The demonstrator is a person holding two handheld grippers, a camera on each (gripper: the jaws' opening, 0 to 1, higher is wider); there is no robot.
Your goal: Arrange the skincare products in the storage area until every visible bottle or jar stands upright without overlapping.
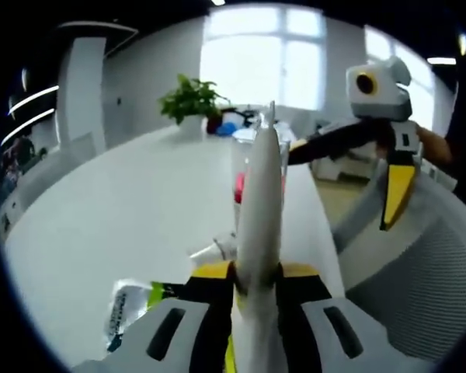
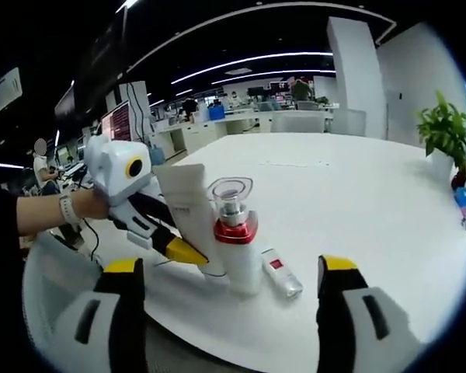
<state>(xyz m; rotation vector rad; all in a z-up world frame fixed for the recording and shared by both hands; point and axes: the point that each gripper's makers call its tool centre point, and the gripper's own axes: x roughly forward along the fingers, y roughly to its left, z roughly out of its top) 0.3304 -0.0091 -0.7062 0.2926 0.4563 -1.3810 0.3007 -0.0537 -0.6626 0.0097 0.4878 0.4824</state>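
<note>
Standing pinched between left gripper (image 1: 256,291) jaws: white tube (image 1: 260,202).

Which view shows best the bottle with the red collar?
The right gripper view: the bottle with the red collar stands upright on the white table, seen whole with its clear cap. In the left gripper view the white tube hides most of it.
</note>
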